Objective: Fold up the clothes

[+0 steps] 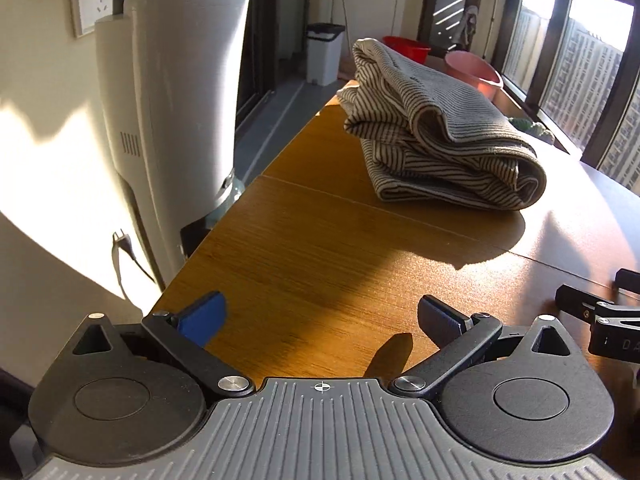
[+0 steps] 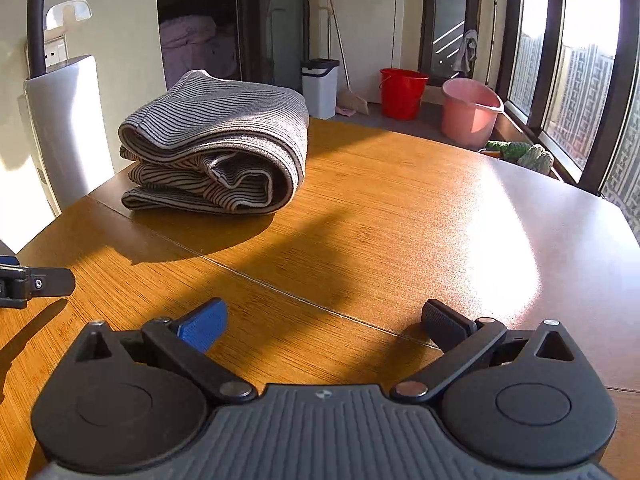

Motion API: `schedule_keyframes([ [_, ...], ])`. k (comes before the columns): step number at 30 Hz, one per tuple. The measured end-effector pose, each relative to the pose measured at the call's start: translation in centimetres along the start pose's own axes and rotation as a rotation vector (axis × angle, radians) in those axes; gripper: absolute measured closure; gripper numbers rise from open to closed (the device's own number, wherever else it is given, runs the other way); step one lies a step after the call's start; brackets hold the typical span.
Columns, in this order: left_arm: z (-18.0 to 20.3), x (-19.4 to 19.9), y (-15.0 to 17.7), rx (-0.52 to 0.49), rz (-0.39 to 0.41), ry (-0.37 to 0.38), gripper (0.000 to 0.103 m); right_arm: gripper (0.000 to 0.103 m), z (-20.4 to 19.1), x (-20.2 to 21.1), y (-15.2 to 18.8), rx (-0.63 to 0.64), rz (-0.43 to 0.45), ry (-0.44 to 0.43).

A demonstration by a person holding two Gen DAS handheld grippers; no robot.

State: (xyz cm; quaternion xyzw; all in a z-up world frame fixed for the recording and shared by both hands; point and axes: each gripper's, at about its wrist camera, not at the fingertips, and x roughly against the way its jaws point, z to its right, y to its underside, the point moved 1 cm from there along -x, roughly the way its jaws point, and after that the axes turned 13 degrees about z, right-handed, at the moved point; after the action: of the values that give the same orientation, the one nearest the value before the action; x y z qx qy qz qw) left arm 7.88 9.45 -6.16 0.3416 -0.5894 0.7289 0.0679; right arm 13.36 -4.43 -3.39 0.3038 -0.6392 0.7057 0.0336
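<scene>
A striped grey and cream garment point(image 1: 436, 136) lies folded in a thick bundle on the wooden table point(image 1: 320, 248). It also shows in the right wrist view point(image 2: 216, 148), at the table's far left. My left gripper point(image 1: 320, 316) is open and empty, low over the table, well short of the garment. My right gripper point(image 2: 324, 320) is open and empty too, over the near table point(image 2: 400, 208). Part of the right gripper point(image 1: 600, 312) shows at the right edge of the left wrist view. Part of the left gripper point(image 2: 36, 284) shows at the left edge of the right wrist view.
A white appliance point(image 1: 176, 100) stands against the table's left edge, below a wall socket point(image 1: 92, 0). Beyond the table stand a white bin point(image 2: 320, 88), a red bucket point(image 2: 402, 92) and a pink bucket point(image 2: 470, 112). Windows point(image 2: 580, 68) run along the right.
</scene>
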Motion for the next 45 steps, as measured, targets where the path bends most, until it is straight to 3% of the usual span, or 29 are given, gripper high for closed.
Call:
schedule_keyframes([
  [3,0.9,-1.0,-1.0,0.028,-0.044,-0.070,0.000,0.000,0.1,-1.0,-0.5,0.004,0.012,-0.003],
  [8,3.3,-2.4,-1.2,-0.014,0.000,-0.101,0.000,0.000,0.3,-1.4,-0.7,0.009,0.022,-0.017],
  [17,3.3,-2.8,-0.6,0.024,0.138,-0.176,0.000,0.000,0.2,-1.4,-0.7,0.007,0.023,-0.017],
  [45,2.9,-1.9,-0.3,-0.010,0.154,-0.107,0.000,0.000,0.2,-1.3,-0.8,0.008,0.022,-0.016],
])
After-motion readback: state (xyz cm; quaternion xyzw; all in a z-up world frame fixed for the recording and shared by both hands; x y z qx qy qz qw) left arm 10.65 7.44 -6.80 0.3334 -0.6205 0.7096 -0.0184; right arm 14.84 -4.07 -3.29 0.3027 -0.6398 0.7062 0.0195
